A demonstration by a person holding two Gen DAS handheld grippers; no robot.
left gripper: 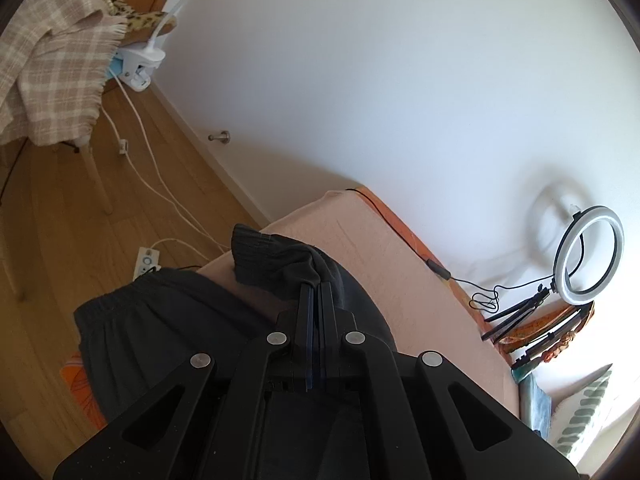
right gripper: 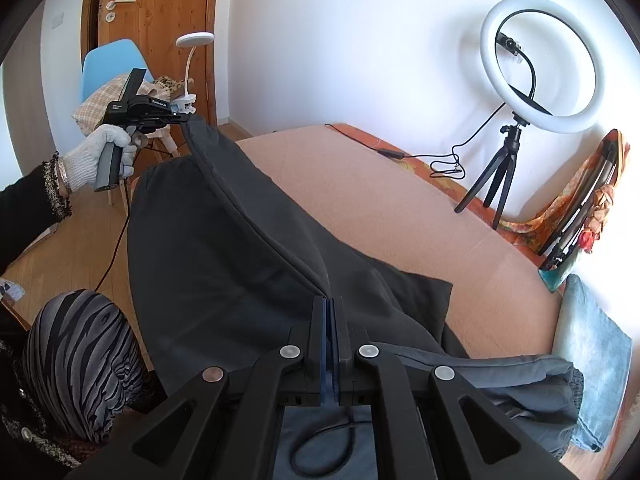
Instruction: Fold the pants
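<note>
Dark grey pants (right gripper: 224, 248) lie over a bed with a pink cover (right gripper: 380, 200). My left gripper (left gripper: 316, 286) is shut on a ribbed cuff of the pants (left gripper: 272, 260) and holds it lifted; the elastic waistband (left gripper: 120, 300) hangs at the left. In the right wrist view the left gripper (right gripper: 185, 117) is raised at the far left, held by a gloved hand, with a taut seam of the pants running from it down to my right gripper (right gripper: 329, 300). The right gripper is shut on that folded edge of the pants.
A ring light on a tripod (right gripper: 536, 64) stands on the bed by the white wall with its cable (right gripper: 444, 164). A blue cushion (right gripper: 592, 356) lies right. A chair with a plaid blanket (left gripper: 52, 80), a clamp lamp (left gripper: 140, 64) and a power strip (left gripper: 146, 262) are on the wooden floor left.
</note>
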